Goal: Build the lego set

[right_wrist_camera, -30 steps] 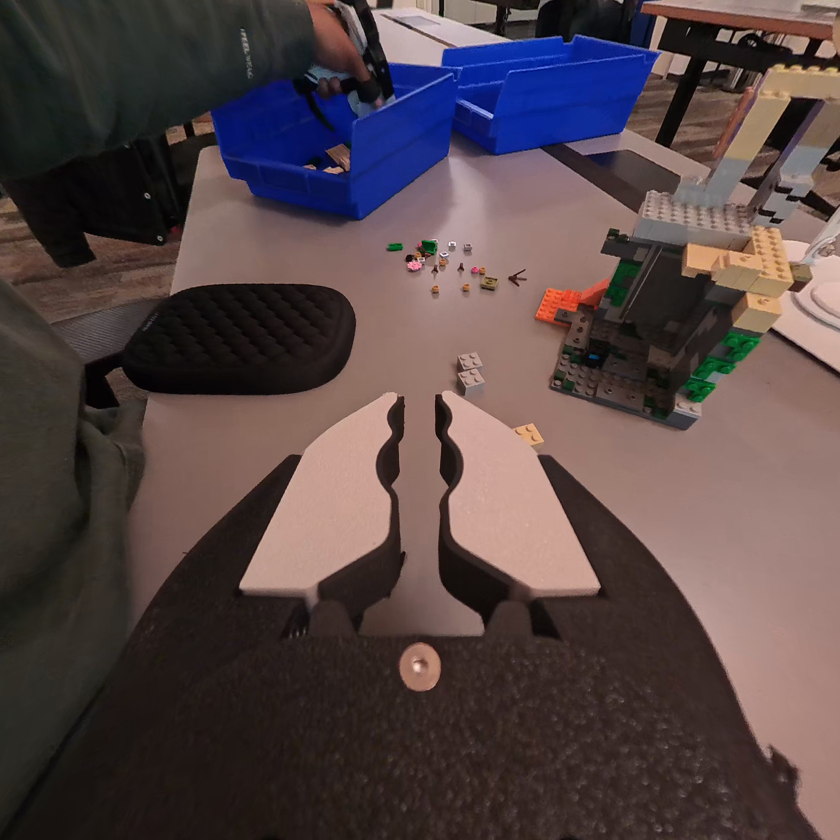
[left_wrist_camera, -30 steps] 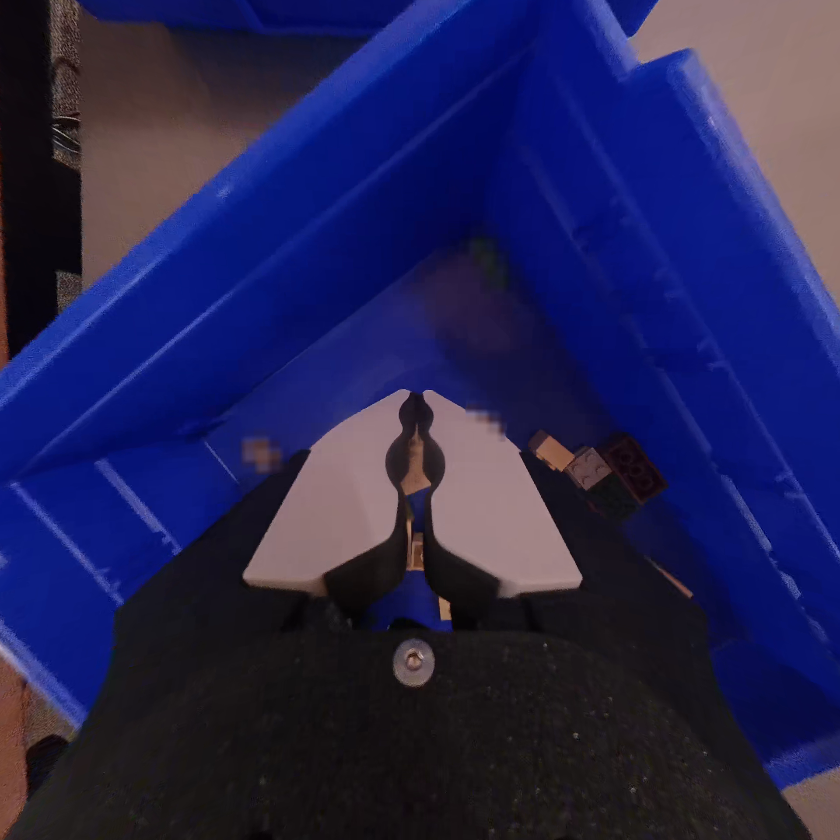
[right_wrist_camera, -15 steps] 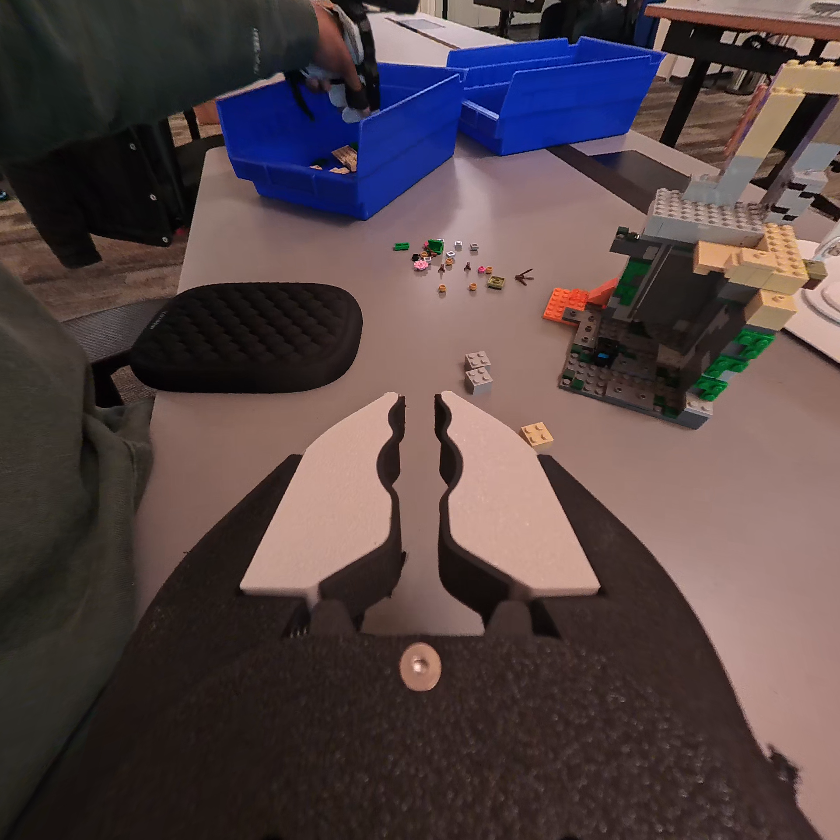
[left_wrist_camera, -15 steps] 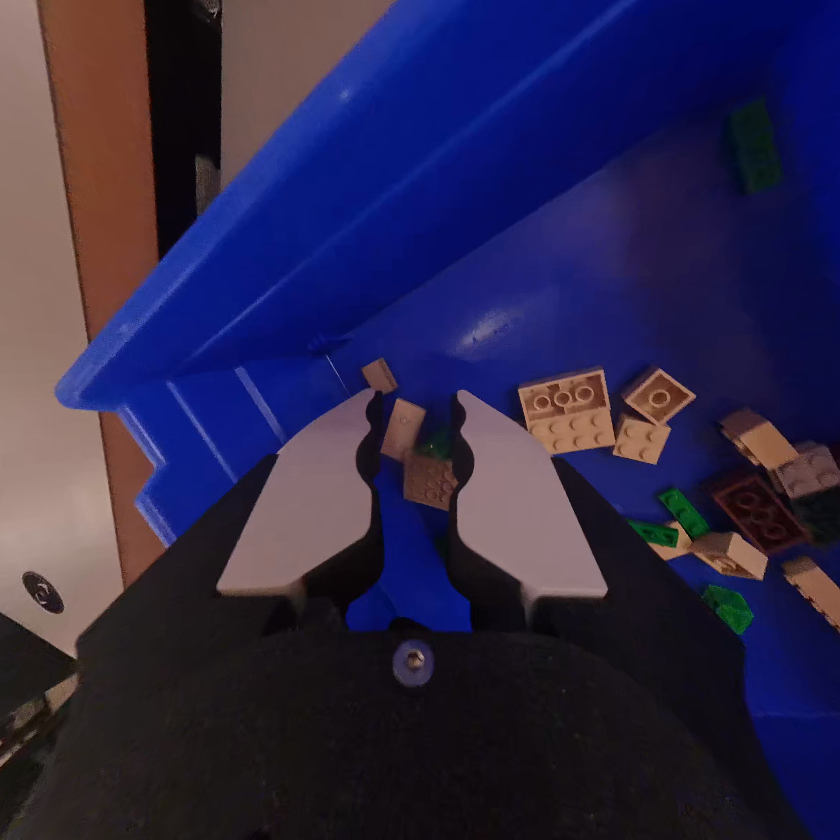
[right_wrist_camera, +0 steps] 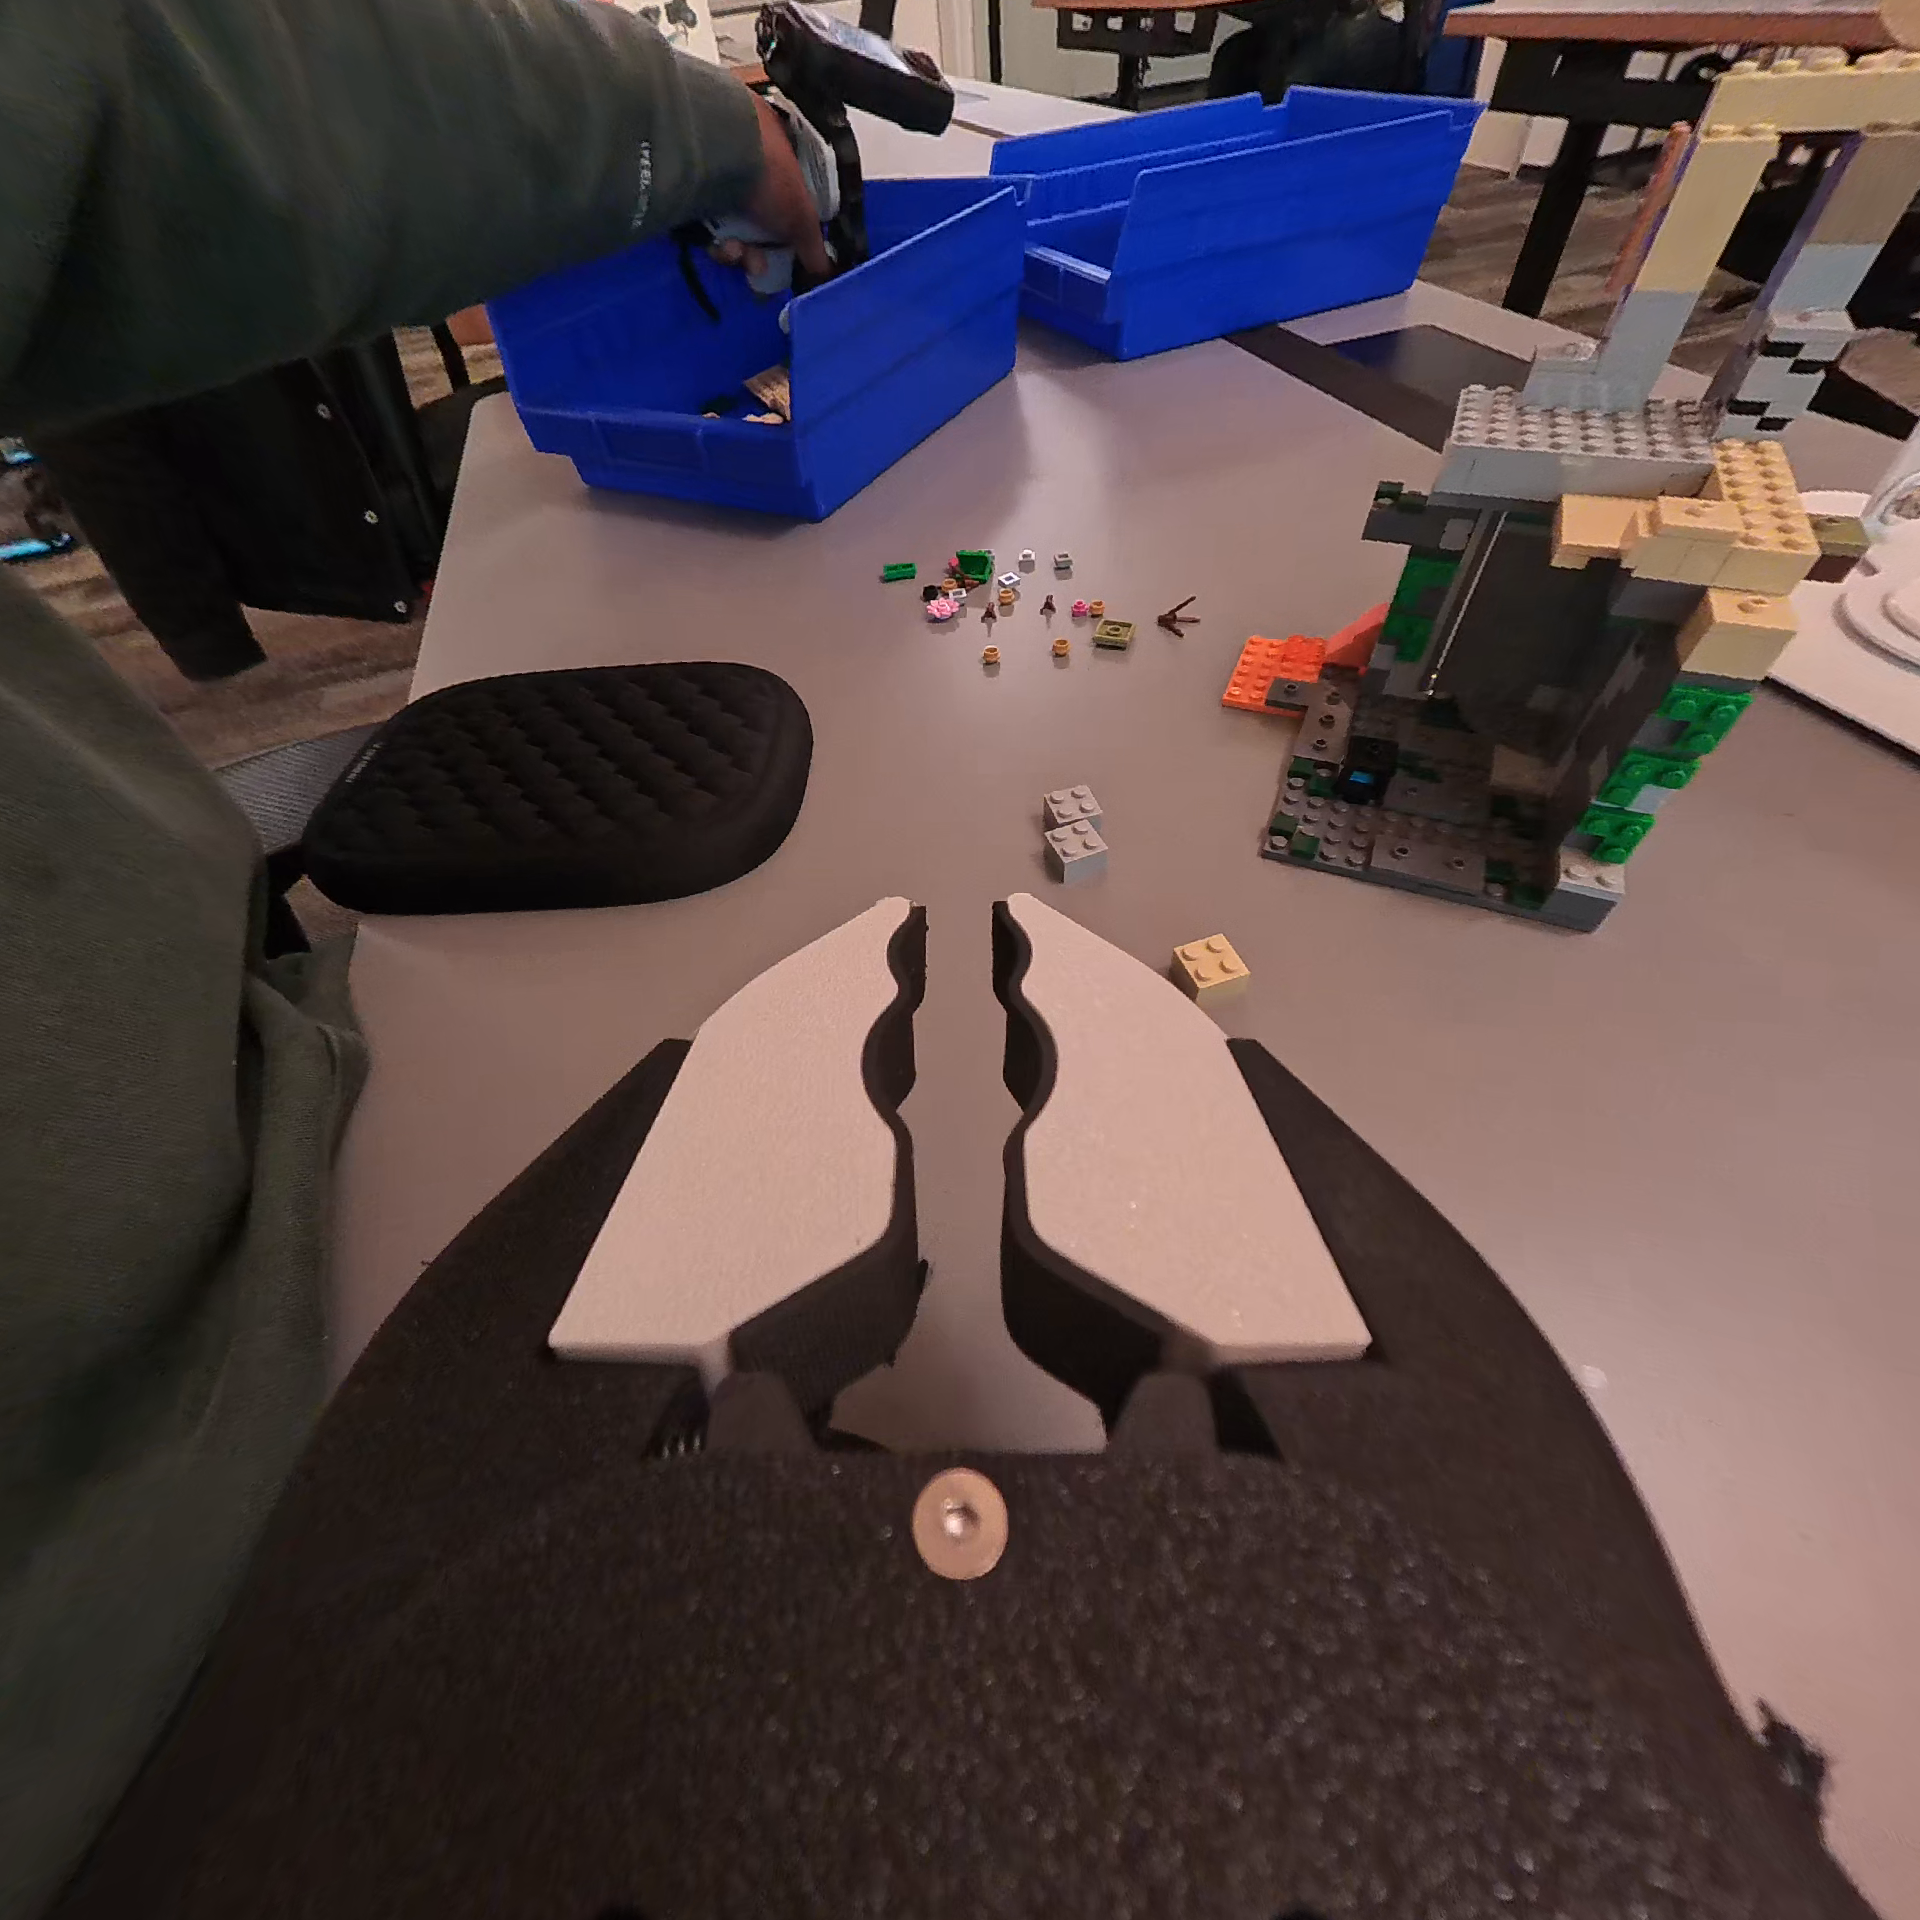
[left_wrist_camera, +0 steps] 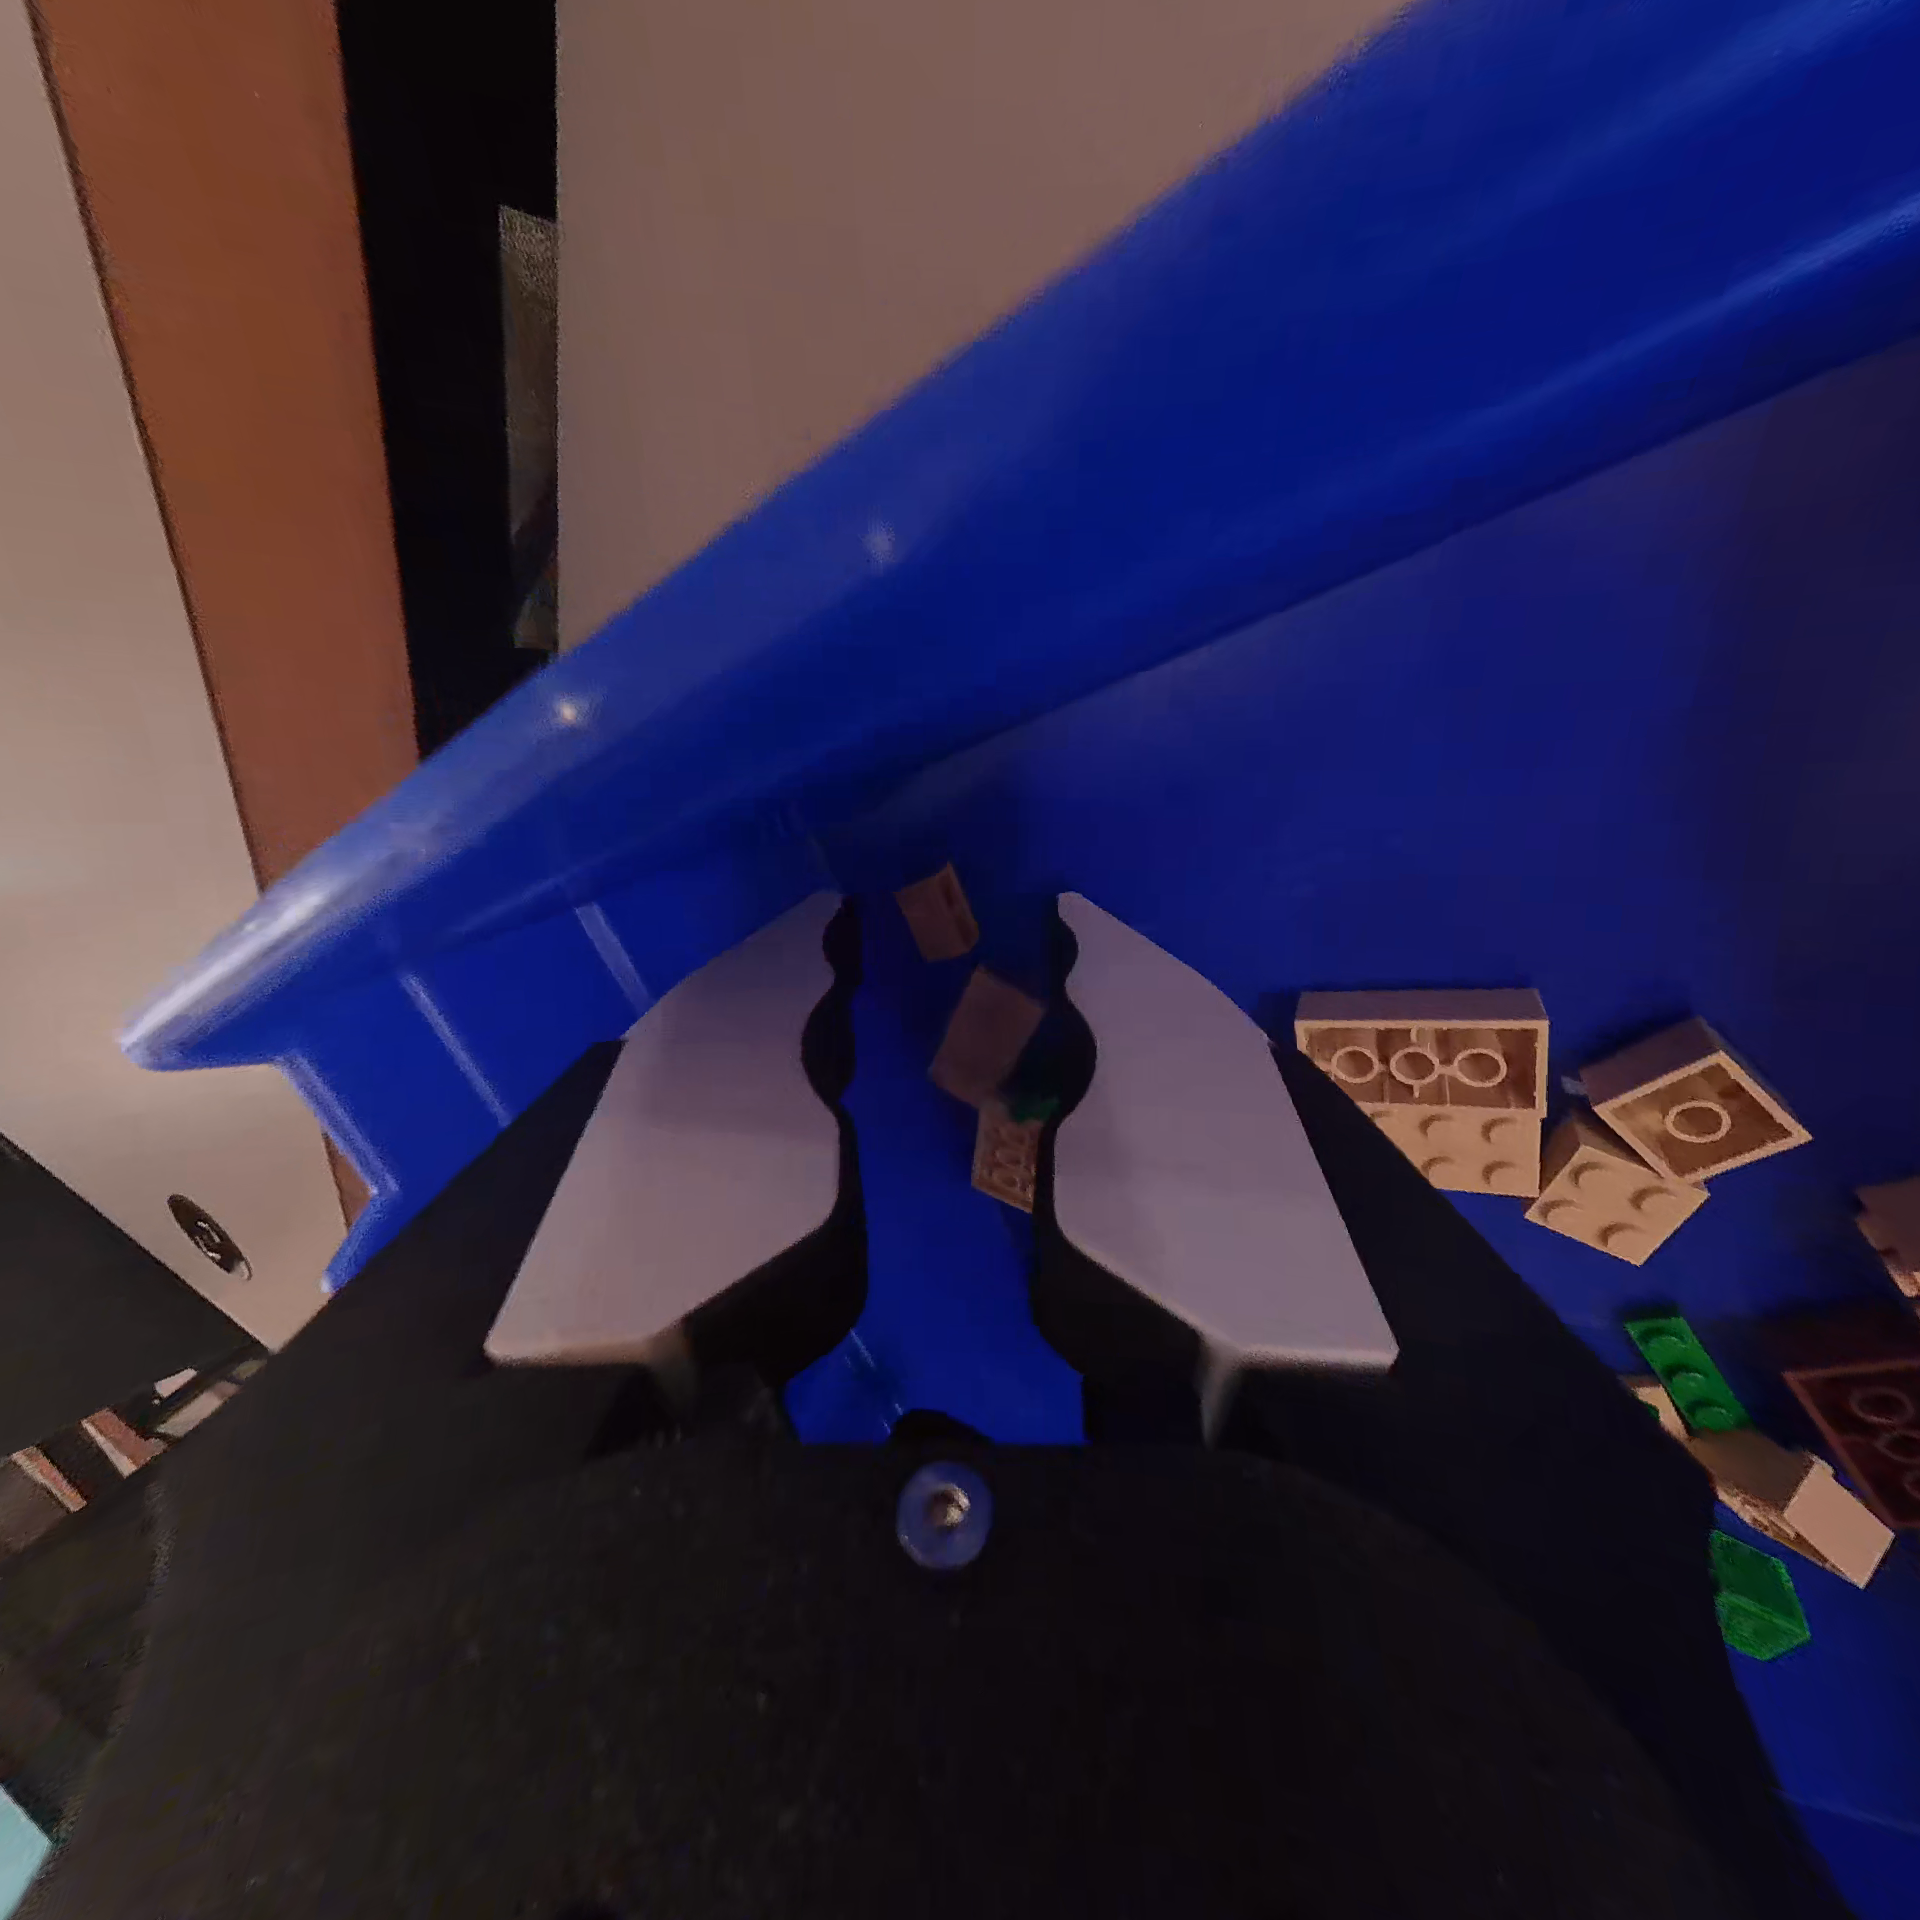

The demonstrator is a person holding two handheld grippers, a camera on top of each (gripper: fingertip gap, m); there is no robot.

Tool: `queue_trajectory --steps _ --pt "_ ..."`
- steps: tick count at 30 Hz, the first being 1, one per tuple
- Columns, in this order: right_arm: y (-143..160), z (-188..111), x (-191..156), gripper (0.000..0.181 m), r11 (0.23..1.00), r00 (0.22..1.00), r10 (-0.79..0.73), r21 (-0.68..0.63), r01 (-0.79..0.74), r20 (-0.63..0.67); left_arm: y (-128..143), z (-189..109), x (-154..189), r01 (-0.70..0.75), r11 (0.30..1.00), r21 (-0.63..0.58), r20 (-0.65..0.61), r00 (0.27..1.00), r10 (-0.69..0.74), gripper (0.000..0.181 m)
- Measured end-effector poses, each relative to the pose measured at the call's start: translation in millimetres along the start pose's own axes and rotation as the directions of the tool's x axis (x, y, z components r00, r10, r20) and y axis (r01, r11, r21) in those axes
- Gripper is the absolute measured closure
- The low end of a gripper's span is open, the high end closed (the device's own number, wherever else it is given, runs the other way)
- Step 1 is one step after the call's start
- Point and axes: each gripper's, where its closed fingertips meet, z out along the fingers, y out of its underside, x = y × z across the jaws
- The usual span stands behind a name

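Observation:
My left gripper (left_wrist_camera: 951, 914) is open inside the blue bin (left_wrist_camera: 1143, 582), close to its wall. Small tan bricks (left_wrist_camera: 985, 1031) lie loose on the bin floor between its fingers, none gripped. More tan bricks (left_wrist_camera: 1418, 1081), a green plate (left_wrist_camera: 1683, 1371) and a dark brown brick (left_wrist_camera: 1860, 1403) lie to the right. My right gripper (right_wrist_camera: 958, 914) hovers low over the grey table (right_wrist_camera: 1351, 1143), empty, with a narrow gap between its jaws. The part-built lego model (right_wrist_camera: 1538, 665) stands to its front right. A tan brick (right_wrist_camera: 1210, 966) and two grey bricks (right_wrist_camera: 1073, 831) lie just ahead.
A scatter of tiny pieces (right_wrist_camera: 1018, 603) lies mid-table. The bin (right_wrist_camera: 894, 343) with a person's hand (right_wrist_camera: 779, 208) in it stands at the far left, and a second blue bin (right_wrist_camera: 1247, 229) stands behind it. A black padded cushion (right_wrist_camera: 561, 790) lies left. About 70 cm separates my left fingertips from my right. The green plate (left_wrist_camera: 1683, 1371) lies some 12 cm from my left tips, 55 cm from my right tips.
My left gripper went from shut to open and spread wider, shifting across the bin toward its wall. The right gripper kept its narrow gap and barely moved.

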Motion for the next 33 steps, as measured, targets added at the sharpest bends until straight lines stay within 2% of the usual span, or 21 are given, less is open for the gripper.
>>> queue_trajectory --steps 7,13,15,19,29,32,33 --pt "2 -3 4 0.169 1.000 1.000 0.015 0.007 -0.015 -0.009 2 3 2 0.051 0.998 -0.030 -0.091 0.994 -0.053 0.163" --pt "2 -5 6 0.169 1.000 1.000 0.013 0.012 -0.013 -0.019 3 4 0 0.055 0.998 -0.040 -0.103 0.993 -0.059 0.163" --pt "1 -6 7 0.170 1.000 1.000 0.010 0.016 -0.010 -0.025 3 4 -4 0.042 0.999 -0.032 -0.083 0.996 -0.045 0.175" --pt "-1 -7 8 0.170 1.000 0.999 0.010 0.025 -0.010 -0.032 5 1 0 0.027 0.999 -0.018 -0.116 0.993 -0.029 0.181" --pt "-3 -7 5 0.170 0.999 1.000 0.002 0.035 -0.002 -0.019 5 -26 5 -0.041 0.998 0.043 -0.172 0.984 0.048 0.181" --pt "-3 -7 4 0.170 0.999 1.000 -0.003 0.035 0.004 -0.018 9 -26 5 -0.085 0.996 0.038 -0.167 0.982 0.090 0.180" --pt "-3 -7 4 0.170 0.999 1.000 -0.004 0.036 0.005 -0.018 11 -24 5 -0.093 0.995 0.031 -0.161 0.982 0.097 0.167"
